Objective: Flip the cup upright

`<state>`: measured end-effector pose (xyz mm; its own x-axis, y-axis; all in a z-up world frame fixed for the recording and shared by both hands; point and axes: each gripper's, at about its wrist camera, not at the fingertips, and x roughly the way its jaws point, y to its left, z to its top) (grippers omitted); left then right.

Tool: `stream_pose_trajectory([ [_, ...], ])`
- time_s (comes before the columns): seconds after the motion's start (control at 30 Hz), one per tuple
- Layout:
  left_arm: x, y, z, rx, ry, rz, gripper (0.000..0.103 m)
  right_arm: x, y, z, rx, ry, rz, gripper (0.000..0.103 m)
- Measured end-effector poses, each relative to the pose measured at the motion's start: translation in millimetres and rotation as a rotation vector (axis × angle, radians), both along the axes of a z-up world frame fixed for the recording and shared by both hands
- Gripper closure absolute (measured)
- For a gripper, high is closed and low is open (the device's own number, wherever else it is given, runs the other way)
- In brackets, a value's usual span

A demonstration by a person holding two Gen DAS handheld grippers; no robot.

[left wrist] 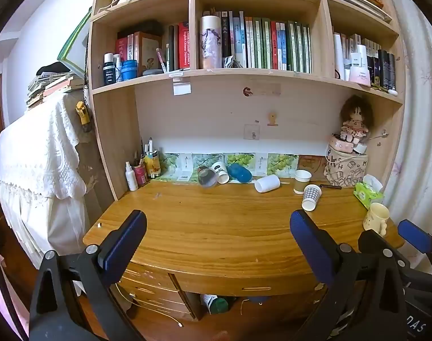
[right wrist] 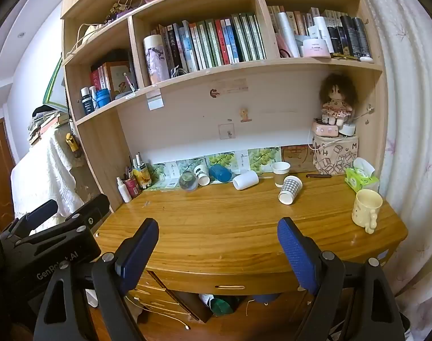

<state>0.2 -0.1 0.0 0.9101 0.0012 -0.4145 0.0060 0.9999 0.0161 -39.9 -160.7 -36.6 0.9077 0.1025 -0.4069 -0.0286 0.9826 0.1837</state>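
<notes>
Both my grippers, left (left wrist: 217, 234) and right (right wrist: 218, 240), hang back, fingers spread, empty. Checked paper cup (right wrist: 290, 189) lies tipped nearest, likely first for righting.

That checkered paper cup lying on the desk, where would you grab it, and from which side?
Grip the checkered cup across its mid-body, coming down from above. It lies tilted, its base propped against the upright sleeved paper cup, its open mouth facing the desk's front edge, so both sidewalls are free. The right gripper, open, looks nearer.
</notes>
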Motion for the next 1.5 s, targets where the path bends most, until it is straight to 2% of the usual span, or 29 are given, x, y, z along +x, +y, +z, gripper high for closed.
stream_pose_trajectory([
  [0.57,-0.7,5.1,2.9,0.010,0.006,0.009,0.002,-1.1,0.6,-0.2,0.004,0.002,0.005,0.017],
  [0.73,-7.8,1.7,-4.8,0.020,0.019,0.027,0.002,-5.7,4.6,-3.8,0.001,0.005,0.012,0.017],
  [1.1,-14.8,4.2,-8.2,-0.006,0.054,0.035,0.002,-18.2,3.6,-5.6,0.002,0.029,0.032,0.017],
  [1.5,-15.9,5.2,-8.9,-0.018,0.056,0.038,0.002,-21.4,8.2,-0.4,-0.021,0.001,0.044,0.017],
])
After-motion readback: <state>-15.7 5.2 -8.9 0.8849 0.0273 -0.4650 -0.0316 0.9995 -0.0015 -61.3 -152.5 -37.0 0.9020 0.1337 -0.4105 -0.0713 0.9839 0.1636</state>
